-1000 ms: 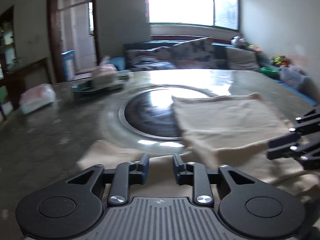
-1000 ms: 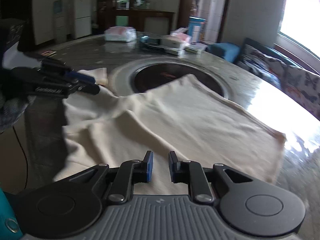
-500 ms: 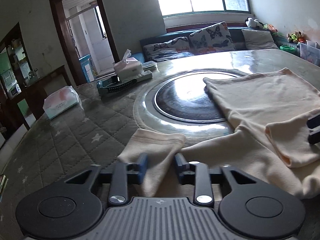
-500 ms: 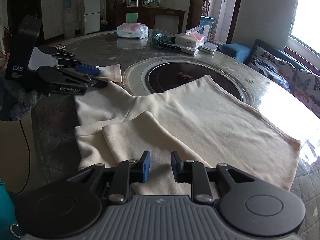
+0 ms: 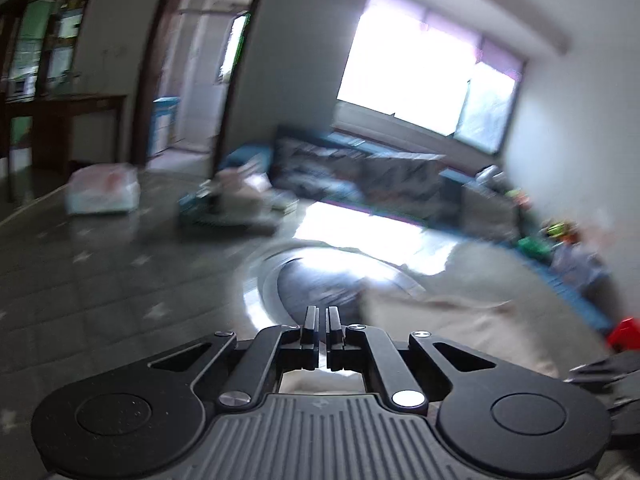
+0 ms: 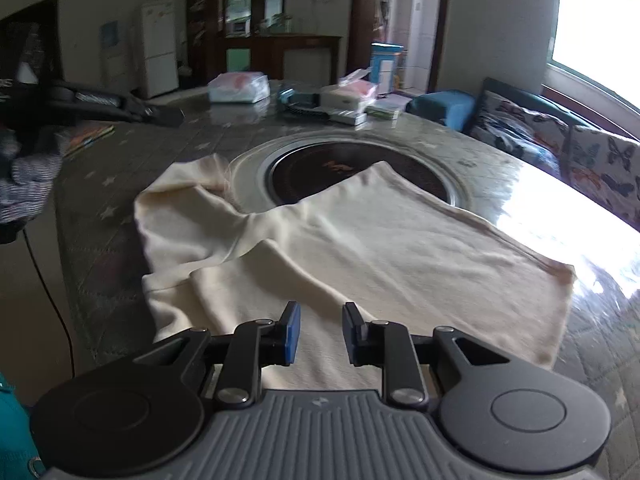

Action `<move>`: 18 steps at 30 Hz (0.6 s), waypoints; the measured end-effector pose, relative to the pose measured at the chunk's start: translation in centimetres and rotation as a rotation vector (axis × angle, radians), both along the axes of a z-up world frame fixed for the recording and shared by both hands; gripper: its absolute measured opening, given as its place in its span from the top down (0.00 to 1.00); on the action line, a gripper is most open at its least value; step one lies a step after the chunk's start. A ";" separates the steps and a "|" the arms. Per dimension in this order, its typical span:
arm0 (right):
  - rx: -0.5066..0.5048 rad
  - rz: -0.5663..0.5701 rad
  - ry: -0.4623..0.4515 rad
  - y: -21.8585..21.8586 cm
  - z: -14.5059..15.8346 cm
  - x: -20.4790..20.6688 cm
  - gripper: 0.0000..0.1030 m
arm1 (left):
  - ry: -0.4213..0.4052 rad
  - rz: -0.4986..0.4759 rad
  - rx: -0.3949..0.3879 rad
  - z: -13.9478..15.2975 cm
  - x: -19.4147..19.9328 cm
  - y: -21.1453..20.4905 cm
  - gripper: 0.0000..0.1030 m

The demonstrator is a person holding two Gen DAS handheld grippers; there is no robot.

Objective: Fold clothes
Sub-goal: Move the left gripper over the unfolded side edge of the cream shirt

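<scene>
Lying half folded on the table (image 6: 120, 168), the cream shirt (image 6: 380, 248) has one sleeve loose. The left gripper (image 5: 322, 316) just snapped closed and empty. The right gripper (image 6: 318, 320) hangs open above the shirt.

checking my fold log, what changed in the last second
The left gripper has just closed its jaws and lifted off the sleeve, with no cloth seen between them; the sleeve lies on the table. The right gripper has just opened its jaws slightly, empty, over the cream shirt. The shirt stayed spread out.
</scene>
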State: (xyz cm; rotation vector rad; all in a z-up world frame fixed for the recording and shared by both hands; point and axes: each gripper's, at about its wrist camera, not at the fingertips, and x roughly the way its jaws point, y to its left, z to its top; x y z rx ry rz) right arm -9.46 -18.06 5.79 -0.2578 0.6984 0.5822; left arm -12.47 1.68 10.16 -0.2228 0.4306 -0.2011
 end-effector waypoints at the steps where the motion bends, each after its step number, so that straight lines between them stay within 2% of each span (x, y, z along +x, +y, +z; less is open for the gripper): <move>1: 0.011 -0.016 0.001 -0.4 0.2 0.0 0.78 | -0.027 -0.031 0.002 0.6 -0.3 -0.9 0.97; 3: 0.029 -0.047 0.005 -1.2 0.4 -0.1 0.78 | -0.081 -0.083 0.048 1.5 -0.8 -2.7 0.97; 5: 0.041 -0.071 0.005 -2.0 0.6 -0.3 0.78 | -0.095 -0.108 0.140 1.4 -0.9 -4.6 0.95; 8: 0.043 -0.083 -0.001 -2.8 0.6 -0.9 0.78 | -0.045 -0.095 0.258 -0.5 -0.4 -5.8 0.92; 10: 0.041 -0.085 -0.002 -3.1 0.6 -1.2 0.78 | -0.013 -0.051 0.355 -2.2 -0.1 -6.1 0.90; 12: 0.041 -0.087 0.001 -3.3 0.5 -1.3 0.78 | 0.019 -0.013 0.437 -3.7 0.1 -6.0 0.79; 16: 0.045 -0.079 0.009 -3.0 0.3 -1.1 0.78 | 0.058 0.041 0.566 -5.9 0.5 -5.4 0.78; 18: 0.049 -0.073 0.013 -2.6 0.2 -0.8 0.78 | 0.074 0.046 0.606 -6.8 0.5 -4.9 0.77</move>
